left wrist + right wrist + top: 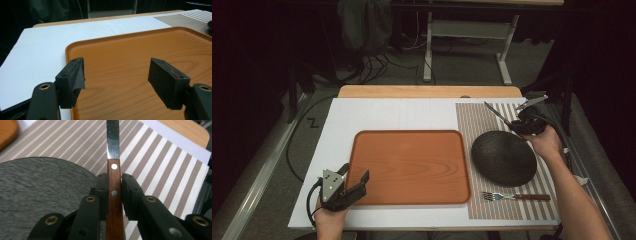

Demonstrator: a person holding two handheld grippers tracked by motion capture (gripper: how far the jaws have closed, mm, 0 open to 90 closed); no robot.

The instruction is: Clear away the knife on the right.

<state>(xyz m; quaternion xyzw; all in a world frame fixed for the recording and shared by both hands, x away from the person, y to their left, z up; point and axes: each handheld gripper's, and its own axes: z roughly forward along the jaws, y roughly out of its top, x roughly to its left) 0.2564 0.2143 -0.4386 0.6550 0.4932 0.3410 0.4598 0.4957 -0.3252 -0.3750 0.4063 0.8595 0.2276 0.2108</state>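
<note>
So the right tool (pixel 115 187) is clamping a knife (pixel 113 170) by its wooden handle, pads pinching both flat sides just behind where the blade starts. In the high view the knife (pixel 496 113) is hanging in the air over the far right part of the striped placemat (pixel 472 120), just past the far edge of the dark round plate (pixel 504 157), blade pointing far-left.

Handling-wise, I'm guessing it's light and totally stiff, so no flex to worry about. The wood with its 2 rivets looks smooth, so it could pivot in the pinch if the blade tip catches anything. The handle is the only sensible place to grab; the steel blade looks slick and thin.

Around it: a fork (pixel 512 196) with a matching wooden handle is lying on the near edge of the placemat, near side of the plate. An orange tray (pixel 409 167) is sitting on the white bench (pixel 387 112) to the left, nothing on it. The left tool (pixel 354 175) is hovering spread wide over the tray's near-left corner, gripping nothing.

Nothing's really blocking the knife; the plate rim right under it is the 1 thing I'd watch.
</note>
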